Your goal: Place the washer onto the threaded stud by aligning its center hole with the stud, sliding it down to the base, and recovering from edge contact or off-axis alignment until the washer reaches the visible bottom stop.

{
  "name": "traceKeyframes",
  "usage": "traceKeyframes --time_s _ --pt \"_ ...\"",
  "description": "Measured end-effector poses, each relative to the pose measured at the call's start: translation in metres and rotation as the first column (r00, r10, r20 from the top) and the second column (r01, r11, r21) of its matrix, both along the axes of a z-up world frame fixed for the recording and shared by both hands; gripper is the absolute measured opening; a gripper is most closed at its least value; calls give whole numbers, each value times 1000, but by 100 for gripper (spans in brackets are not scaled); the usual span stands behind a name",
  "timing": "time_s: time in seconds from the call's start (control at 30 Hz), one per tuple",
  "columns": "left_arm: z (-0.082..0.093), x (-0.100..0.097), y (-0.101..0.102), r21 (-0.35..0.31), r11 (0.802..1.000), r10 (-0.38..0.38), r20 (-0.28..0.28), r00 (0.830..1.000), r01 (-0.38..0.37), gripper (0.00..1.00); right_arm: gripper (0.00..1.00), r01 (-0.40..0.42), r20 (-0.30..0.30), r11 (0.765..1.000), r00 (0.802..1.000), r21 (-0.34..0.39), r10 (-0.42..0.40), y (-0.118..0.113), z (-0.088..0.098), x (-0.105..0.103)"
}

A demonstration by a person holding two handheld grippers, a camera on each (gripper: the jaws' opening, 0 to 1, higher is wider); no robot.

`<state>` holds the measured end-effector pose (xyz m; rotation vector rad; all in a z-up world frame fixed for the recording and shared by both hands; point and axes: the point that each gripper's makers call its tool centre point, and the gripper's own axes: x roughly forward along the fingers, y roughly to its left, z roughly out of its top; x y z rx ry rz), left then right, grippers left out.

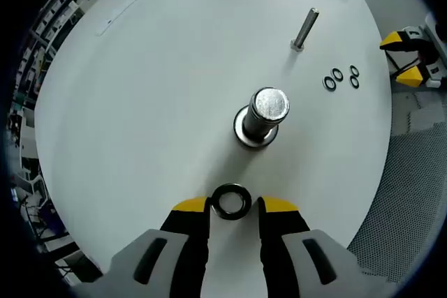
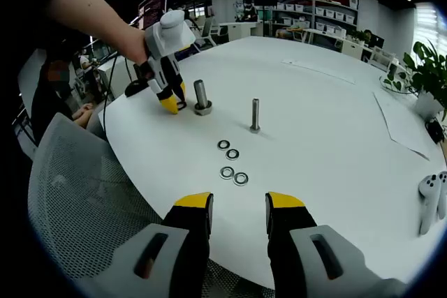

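Observation:
A dark washer (image 1: 231,201) lies flat on the white table (image 1: 140,102) between the yellow tips of my left gripper (image 1: 234,205), which stands open around it. Just beyond rises the thick steel stud (image 1: 263,115) on its round base. In the right gripper view that thick stud (image 2: 202,97) stands upright at the table's far left, and a person's hand holds the left gripper (image 2: 171,105) tip-down beside it. My right gripper (image 2: 239,204) is open and holds nothing, hovering over the near table edge; the right gripper (image 1: 405,58) also shows at the table's rim.
A thinner bolt (image 2: 255,115) stands mid-table, with several small washers (image 2: 232,162) loose in front of it. A mesh chair (image 2: 77,193) sits at the near left. A white controller (image 2: 433,204) and a sheet of paper (image 2: 401,120) lie at the right.

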<state>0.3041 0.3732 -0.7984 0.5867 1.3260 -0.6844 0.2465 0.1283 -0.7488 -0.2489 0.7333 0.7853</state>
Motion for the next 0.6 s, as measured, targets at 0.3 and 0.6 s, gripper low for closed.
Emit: traceKeyframes --time_s 0.3,0.6 --pt "1 -1 0 -1 1000 -7 -1 1000 7 20 33 7 -5 1000 1000 4 -7 0 0 0" --pt "1 -3 0 -13 999 30 51 998 -30 20 33 8 -12 1000 1000 16 -8 1 1 -1"
